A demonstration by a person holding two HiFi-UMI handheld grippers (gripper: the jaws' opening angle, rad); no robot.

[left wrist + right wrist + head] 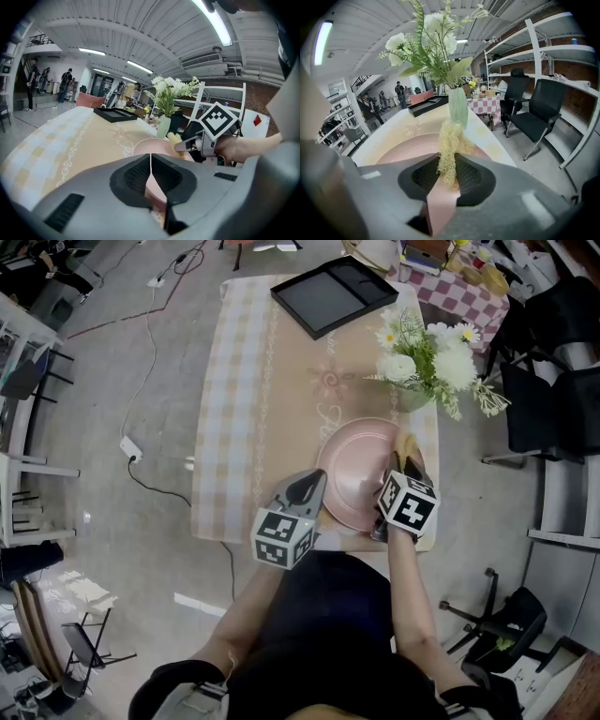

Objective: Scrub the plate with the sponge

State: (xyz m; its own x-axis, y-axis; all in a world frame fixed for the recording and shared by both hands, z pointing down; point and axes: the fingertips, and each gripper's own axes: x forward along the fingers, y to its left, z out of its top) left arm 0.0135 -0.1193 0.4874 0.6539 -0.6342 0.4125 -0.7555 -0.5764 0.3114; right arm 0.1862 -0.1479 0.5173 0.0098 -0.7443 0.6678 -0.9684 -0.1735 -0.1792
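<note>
While left claw (150, 174) pinches plate (360, 472) rim | right claw (446, 174) clamps sponge (450, 139) (over plate)

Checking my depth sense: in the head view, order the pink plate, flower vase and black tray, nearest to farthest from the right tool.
1. Pink round plate, under the right tool.
2. Green vase of white flowers, just beyond.
3. Black rectangular tray, table's far end.

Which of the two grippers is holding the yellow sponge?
The right gripper: the yellow fibrous sponge is clamped between its jaws, over the pink plate. The left gripper has its jaws closed on the plate's rim instead.
</note>
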